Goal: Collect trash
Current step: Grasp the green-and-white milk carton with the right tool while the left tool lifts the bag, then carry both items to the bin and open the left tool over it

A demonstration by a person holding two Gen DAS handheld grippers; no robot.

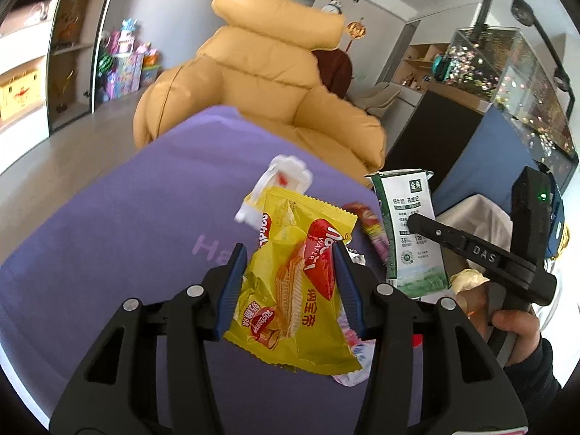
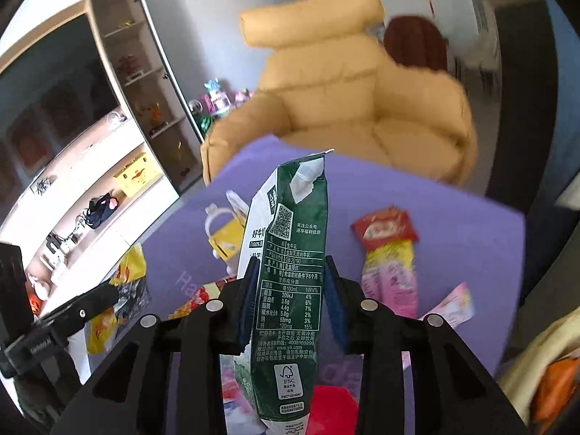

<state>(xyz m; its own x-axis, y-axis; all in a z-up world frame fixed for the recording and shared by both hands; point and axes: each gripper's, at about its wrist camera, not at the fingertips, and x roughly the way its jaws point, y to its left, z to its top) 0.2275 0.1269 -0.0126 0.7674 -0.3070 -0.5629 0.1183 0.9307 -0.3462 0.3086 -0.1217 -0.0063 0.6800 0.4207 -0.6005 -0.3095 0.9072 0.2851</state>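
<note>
My left gripper [image 1: 289, 252] is shut on a crumpled yellow wafer wrapper [image 1: 301, 301], held above the purple cloth [image 1: 119, 217]. My right gripper [image 2: 291, 262] is shut on a flattened green and white milk carton [image 2: 290, 214], which stands upright between the blue pads. In the left wrist view the carton [image 1: 409, 232] shows at the right, with a hand [image 1: 514, 326] on the right gripper's handle. Loose trash lies on the cloth [image 2: 464, 224]: a red and pink wrapper [image 2: 389, 253], a small pink wrapper [image 2: 449, 308] and a white plastic piece [image 1: 279, 177].
A tan leather armchair [image 1: 275, 83] stands just beyond the cloth-covered surface. A fish tank [image 1: 507, 72] on a dark cabinet is at the right. Open shelves [image 2: 145, 72] and a pile of colourful toys [image 1: 127, 58] line the far wall. Bare floor [image 1: 72, 141] lies to the left.
</note>
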